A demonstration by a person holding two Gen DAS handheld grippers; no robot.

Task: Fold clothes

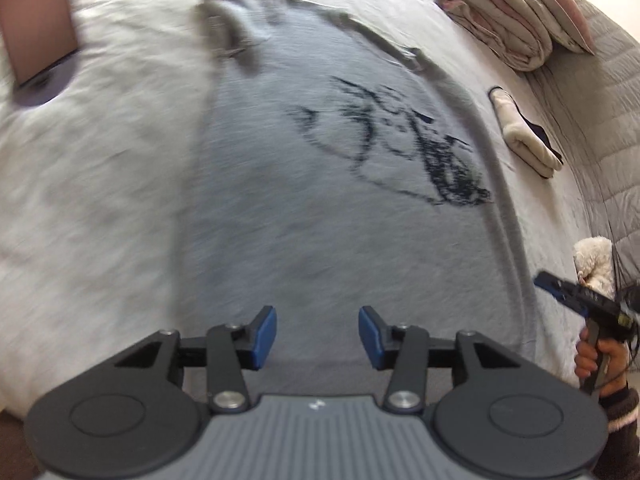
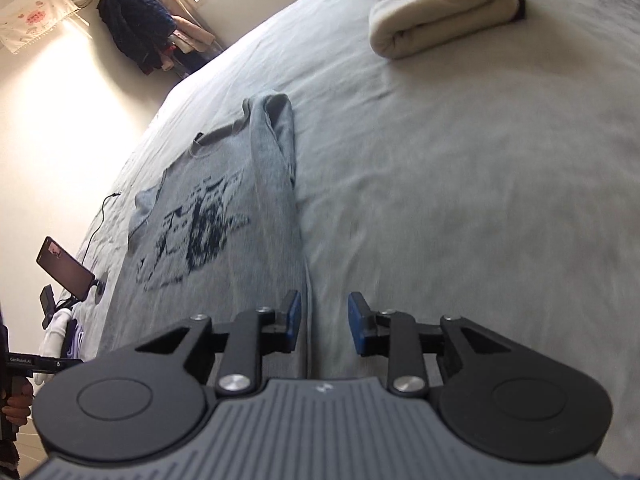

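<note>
1. plainly, the grey printed t-shirt (image 1: 320, 184) lies flat on the bed sheet (image 1: 100, 160), both long sides folded inward.
2. it looks light, soft and limp; best pinched at the hem corners.
3. left gripper (image 1: 317, 338) and right gripper (image 2: 323, 322) hover with jaws parted, empty.
4. a folded cream garment (image 2: 440, 16) lies well apart.

Two handheld grippers, each with a ribbed grey plastic body, round black discs to either side of that body, black linkage bars pinned with silver screws, and blue rubber pads on the fingers (image 1: 264, 336). Small white logo mark centred on the ribbed body. Beside the right gripper (image 1: 560, 286), a hand (image 1: 600, 364) in a dark fuzzy sleeve cuff (image 1: 618, 408) with a pale pink stripe.
</note>
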